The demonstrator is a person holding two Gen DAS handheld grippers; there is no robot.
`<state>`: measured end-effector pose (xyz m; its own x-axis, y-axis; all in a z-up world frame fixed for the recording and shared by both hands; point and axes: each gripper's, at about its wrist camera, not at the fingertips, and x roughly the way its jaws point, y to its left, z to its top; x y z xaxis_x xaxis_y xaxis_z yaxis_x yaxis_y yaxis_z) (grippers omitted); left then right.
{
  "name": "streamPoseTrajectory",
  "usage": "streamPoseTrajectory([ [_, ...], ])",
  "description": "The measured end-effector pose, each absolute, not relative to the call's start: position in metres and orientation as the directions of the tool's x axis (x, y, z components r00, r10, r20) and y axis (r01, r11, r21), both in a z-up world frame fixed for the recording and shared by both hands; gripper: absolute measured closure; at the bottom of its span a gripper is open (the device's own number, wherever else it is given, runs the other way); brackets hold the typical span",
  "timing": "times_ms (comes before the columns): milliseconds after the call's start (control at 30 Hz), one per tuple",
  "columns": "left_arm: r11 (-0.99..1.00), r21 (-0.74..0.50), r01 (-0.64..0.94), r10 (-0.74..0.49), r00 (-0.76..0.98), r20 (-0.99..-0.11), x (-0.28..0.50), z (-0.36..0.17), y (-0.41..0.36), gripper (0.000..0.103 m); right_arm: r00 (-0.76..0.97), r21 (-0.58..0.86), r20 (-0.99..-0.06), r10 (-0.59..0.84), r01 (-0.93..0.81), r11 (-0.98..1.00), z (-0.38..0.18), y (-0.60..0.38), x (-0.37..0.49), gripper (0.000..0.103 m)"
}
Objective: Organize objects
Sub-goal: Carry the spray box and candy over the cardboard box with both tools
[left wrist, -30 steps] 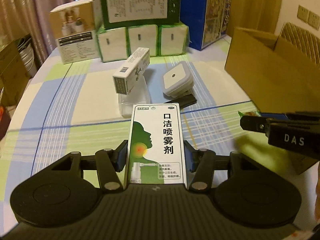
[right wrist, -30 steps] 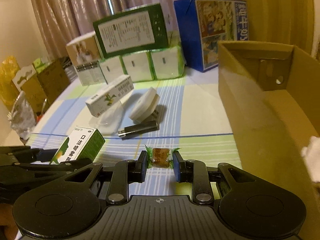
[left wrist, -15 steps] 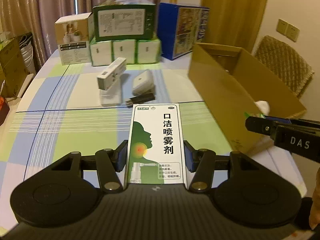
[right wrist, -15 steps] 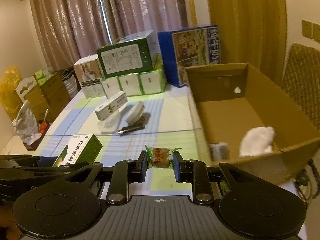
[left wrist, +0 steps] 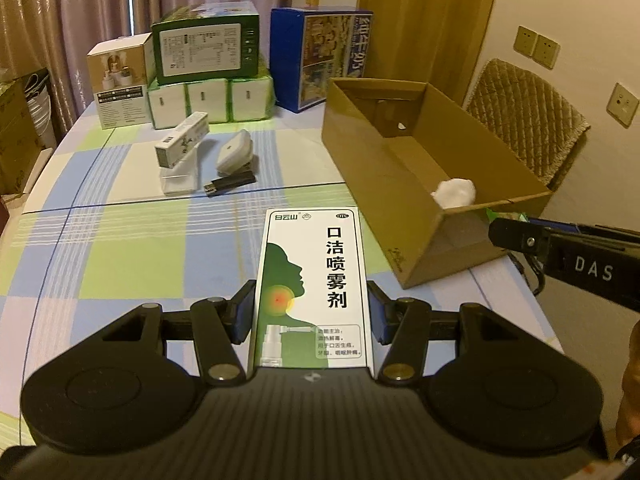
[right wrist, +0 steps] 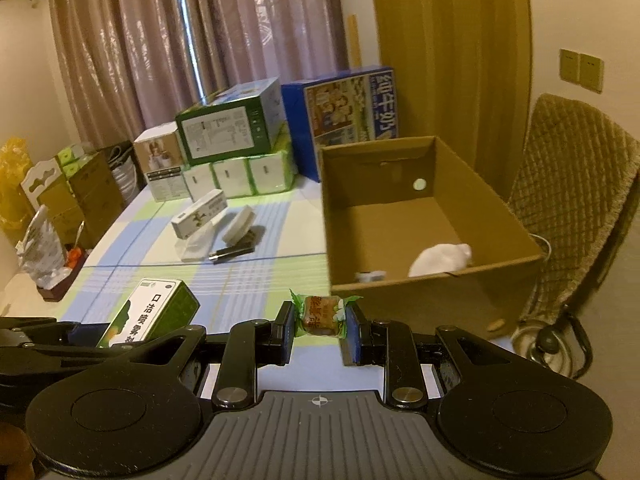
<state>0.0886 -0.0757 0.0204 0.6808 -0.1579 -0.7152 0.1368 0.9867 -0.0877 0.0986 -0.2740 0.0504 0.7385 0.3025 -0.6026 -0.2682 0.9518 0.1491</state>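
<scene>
Left tool (left wrist: 311, 312) pinches the mouth-spray box (left wrist: 310, 280), right tool (right wrist: 318, 330) pinches a wrapped candy (right wrist: 322, 316); both are short of the cardboard box (right wrist: 436, 276) ahead. A white wad (right wrist: 440, 258) is already inside; the USB stick (left wrist: 230, 182) and medicine carton (left wrist: 182, 140) wait on the worktop (left wrist: 120, 240).

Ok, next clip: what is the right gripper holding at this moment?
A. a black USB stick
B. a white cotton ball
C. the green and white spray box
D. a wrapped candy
D: in the right wrist view the right gripper is shut on a wrapped candy with green wrapper ends, pinched between its two pads, while the spray box sits in the left gripper.
</scene>
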Motion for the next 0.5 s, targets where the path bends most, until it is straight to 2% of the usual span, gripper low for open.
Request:
streamPoseTrajectory([
  [500, 0.979, -0.088, 0.184, -0.191, 0.677, -0.711, 0.083, 0.03, -0.102, 0.053, 0.759, 0.154, -0.596, 0.263, -0.213, 0.965, 0.057, -0.306, 0.089, 0.079],
])
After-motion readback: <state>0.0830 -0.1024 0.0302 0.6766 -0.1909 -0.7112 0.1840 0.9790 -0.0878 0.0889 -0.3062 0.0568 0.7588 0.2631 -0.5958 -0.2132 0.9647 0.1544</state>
